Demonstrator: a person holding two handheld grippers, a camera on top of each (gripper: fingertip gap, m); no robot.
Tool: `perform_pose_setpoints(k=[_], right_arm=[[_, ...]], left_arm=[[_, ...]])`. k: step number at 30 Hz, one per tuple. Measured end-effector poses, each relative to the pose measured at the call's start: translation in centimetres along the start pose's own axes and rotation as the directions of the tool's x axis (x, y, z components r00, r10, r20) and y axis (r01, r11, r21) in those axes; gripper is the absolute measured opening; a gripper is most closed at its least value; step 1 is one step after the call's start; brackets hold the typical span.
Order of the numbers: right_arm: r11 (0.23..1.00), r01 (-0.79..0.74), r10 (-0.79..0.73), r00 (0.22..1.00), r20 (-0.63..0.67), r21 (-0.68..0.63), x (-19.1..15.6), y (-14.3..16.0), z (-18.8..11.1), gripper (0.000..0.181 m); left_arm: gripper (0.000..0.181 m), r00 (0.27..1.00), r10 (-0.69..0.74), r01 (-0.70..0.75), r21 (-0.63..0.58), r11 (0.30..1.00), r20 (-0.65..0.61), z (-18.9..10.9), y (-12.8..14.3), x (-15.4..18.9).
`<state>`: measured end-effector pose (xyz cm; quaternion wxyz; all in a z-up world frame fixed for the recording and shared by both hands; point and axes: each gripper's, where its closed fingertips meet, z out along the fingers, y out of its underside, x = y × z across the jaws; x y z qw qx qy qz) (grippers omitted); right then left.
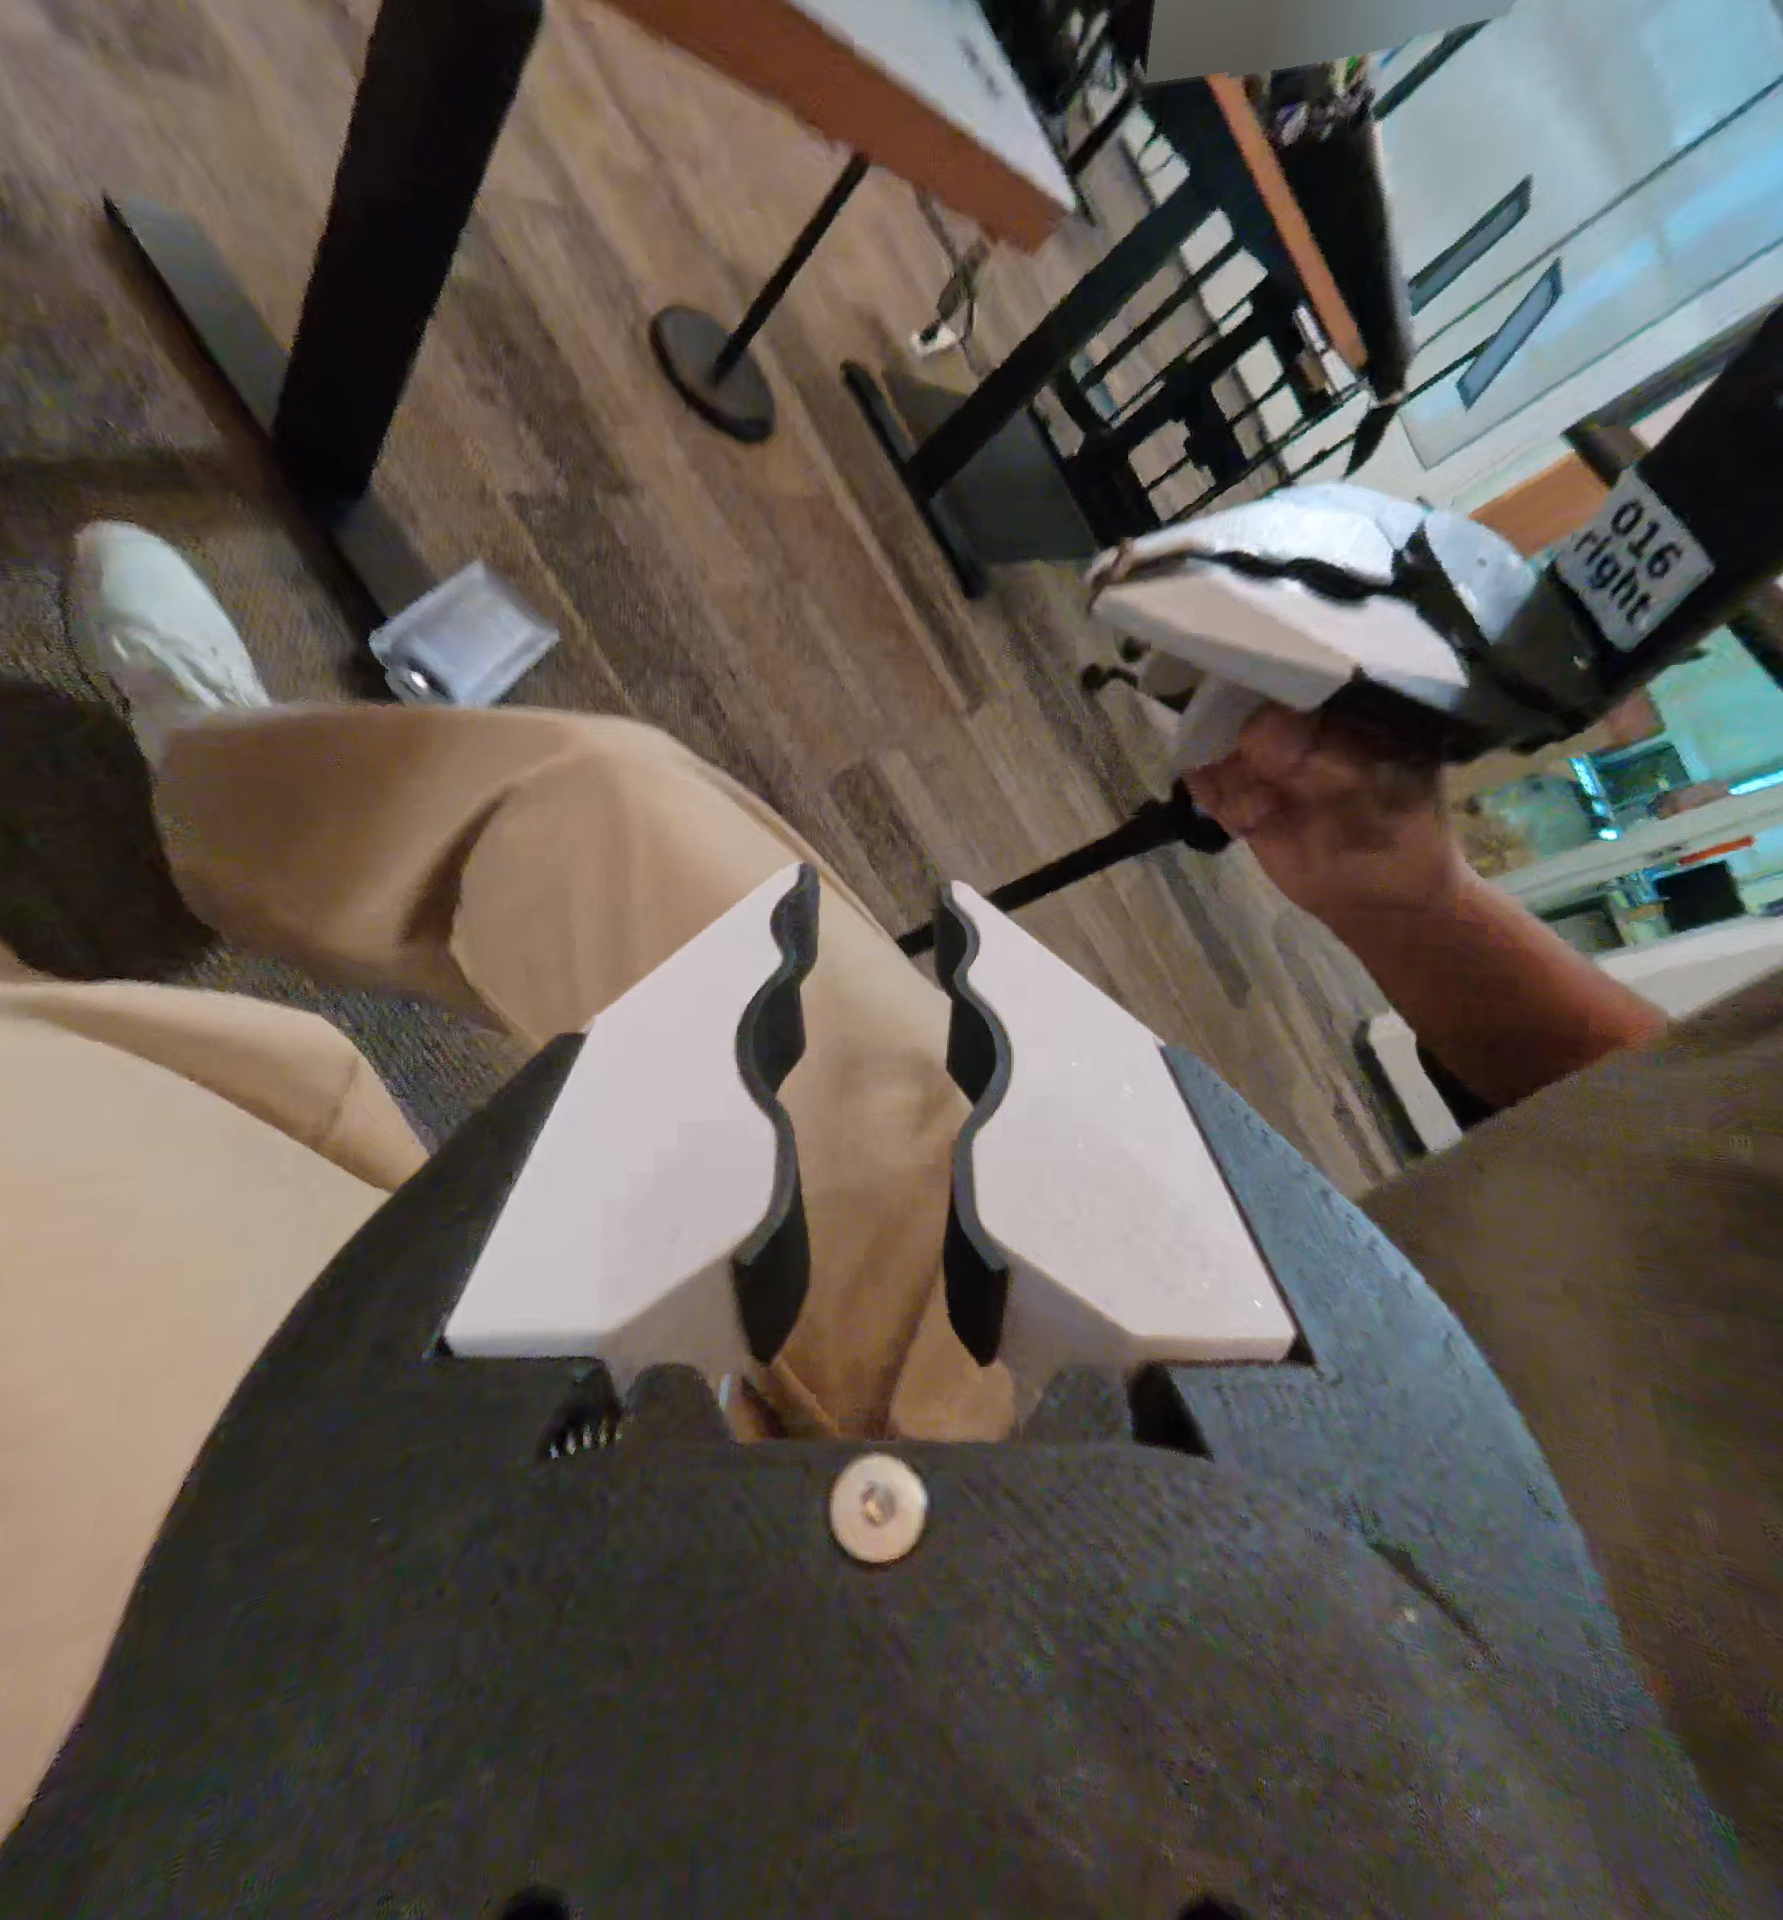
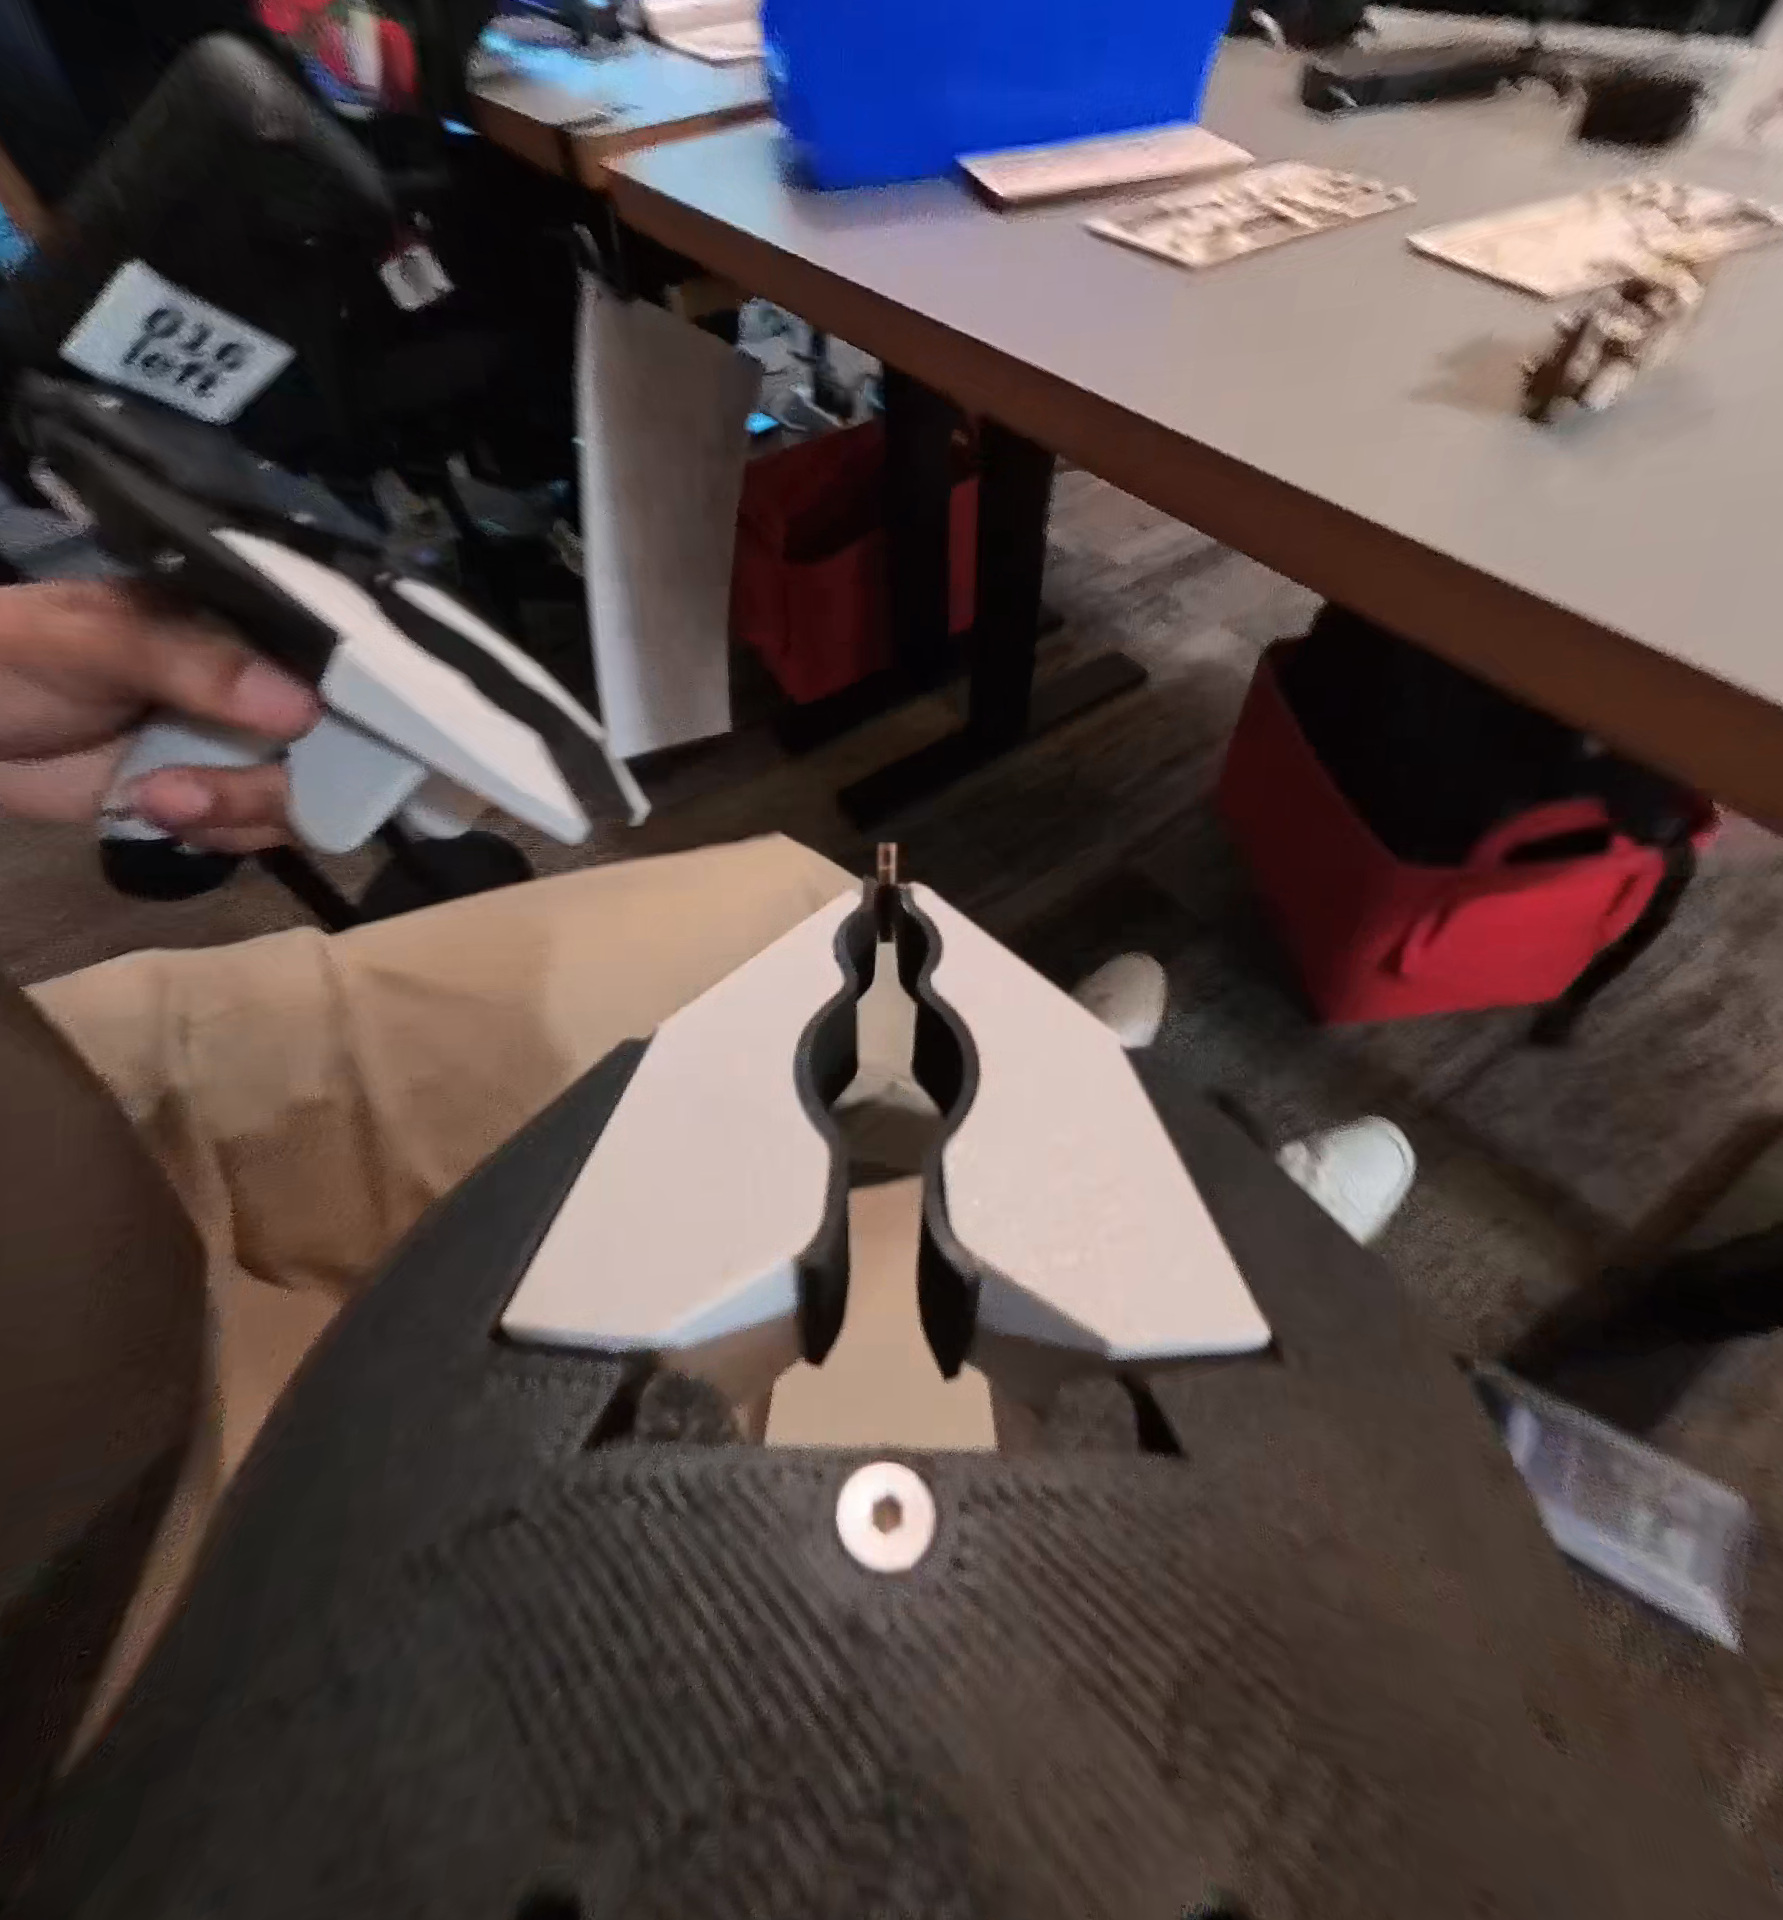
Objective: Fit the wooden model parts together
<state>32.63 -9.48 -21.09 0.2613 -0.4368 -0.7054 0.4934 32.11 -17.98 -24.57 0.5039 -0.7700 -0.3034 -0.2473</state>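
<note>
Grey table (image 2: 1230, 343) over carpet (image 1: 658, 540), left hand-held gripper (image 1: 876, 914) parted — empty, right hand-held gripper (image 2: 889, 909) pinching tiny wooden part (image 2: 887, 860).

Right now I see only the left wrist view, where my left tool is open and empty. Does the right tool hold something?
Observer: Yes. The right tool pinches a small wooden piece at its very tips.
Operator: Where is the thing it must fit into?
Observer: What looks like a partly built wooden model stands on the grey table, ahead and to the right of the right tool. It is blurred.
Operator: Are there more parts?
Observer: Flat sheets lie on the table beyond the model, near a blue box. I cannot tell whether parts remain in them.
</note>
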Motion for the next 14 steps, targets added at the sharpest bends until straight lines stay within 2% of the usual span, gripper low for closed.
perform_pose_setpoints(k=[4,7,9,11,13,14], right_arm=[[0.983,0.030,-0.066,0.978,-0.198,-0.183,6.2,4.1,0.1,0.001],[0.978,-0.007,-0.048,0.966,-0.255,-0.211,9.9,5.6,-0.2,0.001],[0.984,0.011,-0.057,0.964,-0.258,-0.175,11.9,4.2,0.2,0.001],[0.989,0.078,-0.107,0.965,-0.239,-0.129,13.2,1.7,1.2,0.001],[0.980,0.176,-0.192,0.961,-0.201,-0.096,13.8,-0.7,2.6,0.001],[0.969,0.230,-0.242,0.954,-0.179,-0.086,14.0,-1.7,3.5,0.001]], left_arm=[[0.020,0.996,-0.079,0.074,-0.119,0.990,-0.035,2.0,1.8,-2.6],[0.017,0.995,-0.097,0.098,-0.137,0.986,0.012,3.5,1.0,-5.6],[0.018,0.989,-0.135,0.127,-0.113,0.985,-0.064,4.5,-2.2,-5.1],[0.019,0.973,-0.134,0.127,-0.050,0.991,-0.186,5.2,-6.9,-2.9],[0.020,0.959,-0.074,0.070,-0.022,0.997,-0.272,6.0,-10.5,-1.0],[0.021,0.960,-0.020,0.013,-0.030,0.999,-0.280,6.6,-11.3,-0.6]])
